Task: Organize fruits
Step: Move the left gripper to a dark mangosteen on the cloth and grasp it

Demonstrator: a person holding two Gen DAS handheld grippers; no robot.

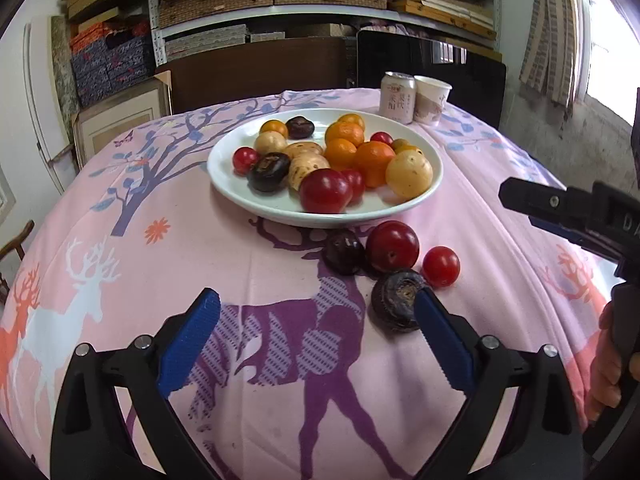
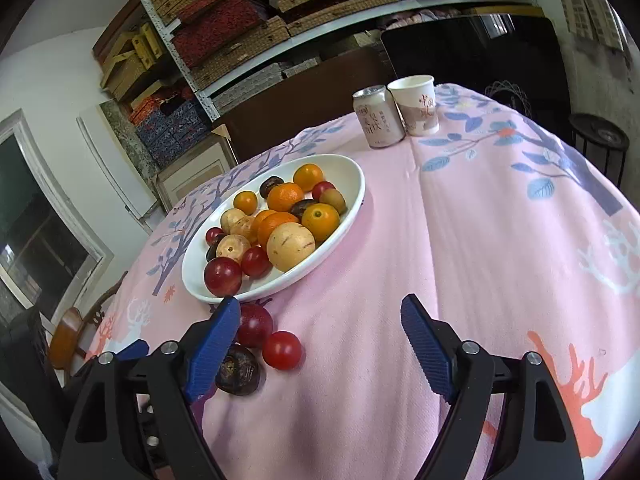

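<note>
Fruit still off the plate (image 1: 224, 168) is the business of this step: four pieces lie on the pink tablecloth (image 1: 200, 248) just in front of its near rim, a dark plum (image 1: 343, 251), a large red plum (image 1: 393, 245), a small red tomato (image 1: 441, 266) and a dark water chestnut (image 1: 396, 300) nearest the camera. The sound course is to take one piece at a time, centring it between the pads before closing, squeezing only enough to lift (round, smooth skins are apt to roll or squirt out), and setting it into a gap on the plate rather than atop the heap, where it could tumble off. The left gripper (image 1: 316, 338) stands spread wide with nothing held, its right pad just beside or perhaps touching the chestnut, which lies outside the gap. The right gripper (image 2: 320, 348) is likewise spread and empty over bare cloth, the loose fruit lying by its left finger.
</note>
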